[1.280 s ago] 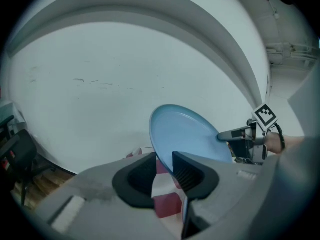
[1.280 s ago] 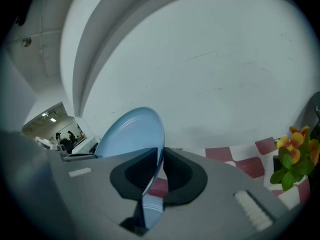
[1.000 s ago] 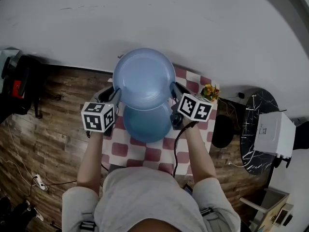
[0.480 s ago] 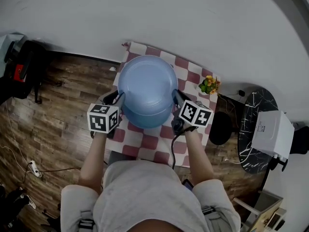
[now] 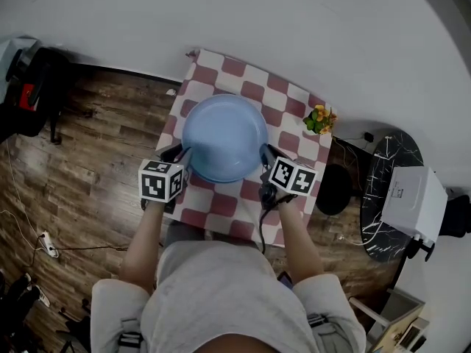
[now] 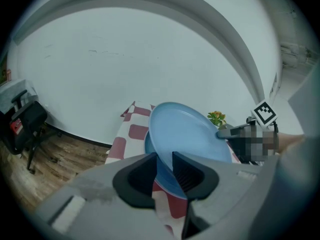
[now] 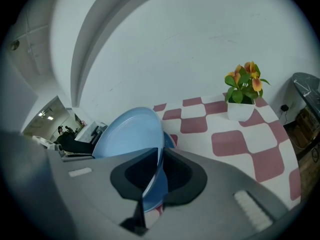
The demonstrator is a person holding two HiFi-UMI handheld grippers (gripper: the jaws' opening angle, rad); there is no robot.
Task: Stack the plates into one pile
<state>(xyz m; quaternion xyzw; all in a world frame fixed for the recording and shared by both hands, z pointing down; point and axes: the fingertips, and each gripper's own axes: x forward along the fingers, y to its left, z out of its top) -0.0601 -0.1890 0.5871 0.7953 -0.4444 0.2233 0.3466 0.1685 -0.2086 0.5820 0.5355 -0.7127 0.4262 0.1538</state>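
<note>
Pinches the upper plate by opposite rims with left gripper and right gripper, over a lower plate on the checkered table

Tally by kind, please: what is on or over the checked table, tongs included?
Plates: 2 (held plate, lower plate)
Plant: 1
Tongs: 2 (left tongs, right tongs)
Total: 5
</note>
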